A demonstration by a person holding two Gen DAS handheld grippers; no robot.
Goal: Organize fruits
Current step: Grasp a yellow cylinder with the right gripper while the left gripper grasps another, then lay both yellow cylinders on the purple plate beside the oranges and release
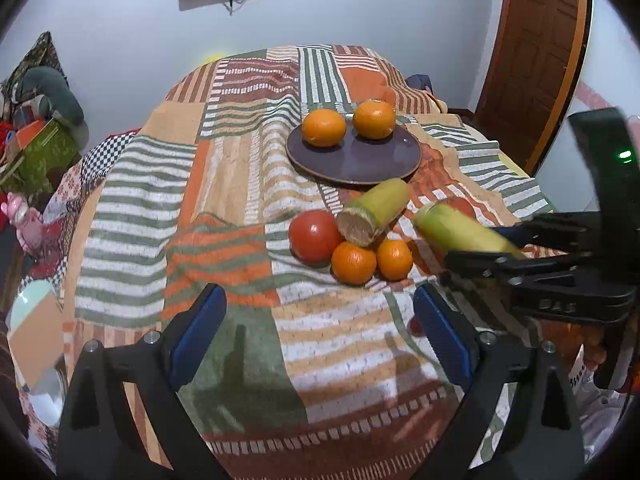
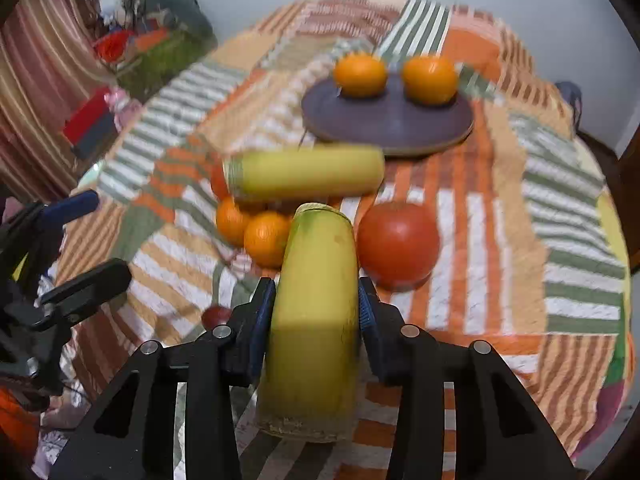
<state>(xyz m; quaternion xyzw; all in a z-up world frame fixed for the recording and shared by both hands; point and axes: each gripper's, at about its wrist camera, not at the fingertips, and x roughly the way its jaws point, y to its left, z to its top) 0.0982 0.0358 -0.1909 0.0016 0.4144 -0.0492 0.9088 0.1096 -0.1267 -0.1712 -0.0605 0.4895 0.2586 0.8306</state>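
My right gripper (image 2: 316,294) is shut on a thick yellow-green stalk piece (image 2: 316,320), holding it just above the cloth. The held piece (image 1: 460,232) also shows at the right of the left wrist view, in the right gripper (image 1: 480,246). A second stalk piece (image 1: 376,210) leans on a red tomato (image 1: 314,236) and two small oranges (image 1: 354,262). Behind them a dark round plate (image 1: 360,160) carries two oranges (image 1: 324,128). My left gripper (image 1: 320,332) hangs open over bare cloth, nothing between its fingers.
A striped patchwork cloth (image 1: 224,184) covers the round table. A small red object (image 2: 216,316) lies on the cloth near the right gripper. Boxes and clutter (image 1: 36,140) stand off the table's left side, and a wooden door (image 1: 536,60) is at the back right.
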